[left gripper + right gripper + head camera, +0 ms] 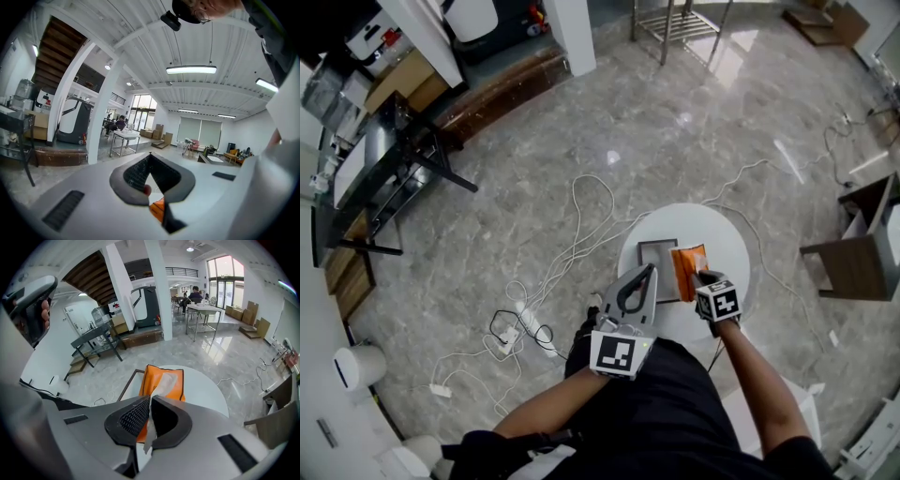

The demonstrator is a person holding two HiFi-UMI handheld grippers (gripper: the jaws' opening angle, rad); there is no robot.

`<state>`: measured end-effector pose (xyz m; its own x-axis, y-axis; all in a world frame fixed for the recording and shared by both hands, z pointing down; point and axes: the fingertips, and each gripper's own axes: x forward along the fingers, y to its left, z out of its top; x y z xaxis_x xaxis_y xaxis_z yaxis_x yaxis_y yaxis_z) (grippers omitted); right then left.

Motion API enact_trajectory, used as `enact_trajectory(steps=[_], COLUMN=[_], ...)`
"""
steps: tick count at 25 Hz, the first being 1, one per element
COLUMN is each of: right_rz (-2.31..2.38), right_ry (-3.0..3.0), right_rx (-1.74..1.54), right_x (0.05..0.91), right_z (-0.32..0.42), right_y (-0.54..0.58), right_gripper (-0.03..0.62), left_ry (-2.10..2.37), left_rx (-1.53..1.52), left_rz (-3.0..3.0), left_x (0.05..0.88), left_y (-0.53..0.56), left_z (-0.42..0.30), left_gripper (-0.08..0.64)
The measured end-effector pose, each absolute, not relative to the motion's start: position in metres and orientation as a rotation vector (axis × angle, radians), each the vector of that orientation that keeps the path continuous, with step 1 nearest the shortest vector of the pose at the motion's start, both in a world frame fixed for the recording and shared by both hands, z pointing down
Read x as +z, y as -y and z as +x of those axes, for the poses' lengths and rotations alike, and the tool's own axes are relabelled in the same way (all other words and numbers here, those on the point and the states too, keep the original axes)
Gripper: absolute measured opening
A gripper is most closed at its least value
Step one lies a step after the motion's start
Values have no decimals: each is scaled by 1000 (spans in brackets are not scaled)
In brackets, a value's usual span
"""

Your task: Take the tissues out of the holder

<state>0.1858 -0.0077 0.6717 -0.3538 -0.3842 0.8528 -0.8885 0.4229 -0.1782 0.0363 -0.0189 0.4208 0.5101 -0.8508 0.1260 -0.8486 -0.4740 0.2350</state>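
- The round white table [727, 239] sits right in front of the person, and the orange holder [146, 383] lies flat on it, near the table's middle.
- The right gripper [150, 399] is over the table, at the near end of the holder, and its jaws are clamped tight on a tissue [150, 430].
- That white tissue comes up out of the slot in the holder's top and passes straight between the two jaws. Its loose end hangs out behind them.
- In the head view, the right gripper [701, 277] shows just over the holder [687, 262], toward the table's near edge.
- The left gripper [150, 156] has its jaws pressed together at the tips with nothing between them, so it grips nothing.
- In the head view, the left gripper [649, 272] is at the table's left side, with its tip in front of a square tray [661, 258].
- The tray has a dark rim and lies on the table just left of the holder.
- White cables [581, 234] snake over the grey floor [694, 122] to the left of the table.
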Motion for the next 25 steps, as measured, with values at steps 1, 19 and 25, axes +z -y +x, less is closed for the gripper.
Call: enact_trajectory(steps=[1,19,25], right_rz=[1080,1068,1065], right_ry=[1920,1907,1922], right_rx=[833,920,945], right_x=[671,673,677], right_z=[189,211,215], right_y=[10,10,11], right_gripper=[14,14,14], left_ry=[1441,1455,1449], left_rx=[-10,-43,-39], left_rz=[2488,2477,2464], left_x=[421,420,425], left_y=[19,28,29], left_z=[38,76,84], left_gripper=[0,-1,-2])
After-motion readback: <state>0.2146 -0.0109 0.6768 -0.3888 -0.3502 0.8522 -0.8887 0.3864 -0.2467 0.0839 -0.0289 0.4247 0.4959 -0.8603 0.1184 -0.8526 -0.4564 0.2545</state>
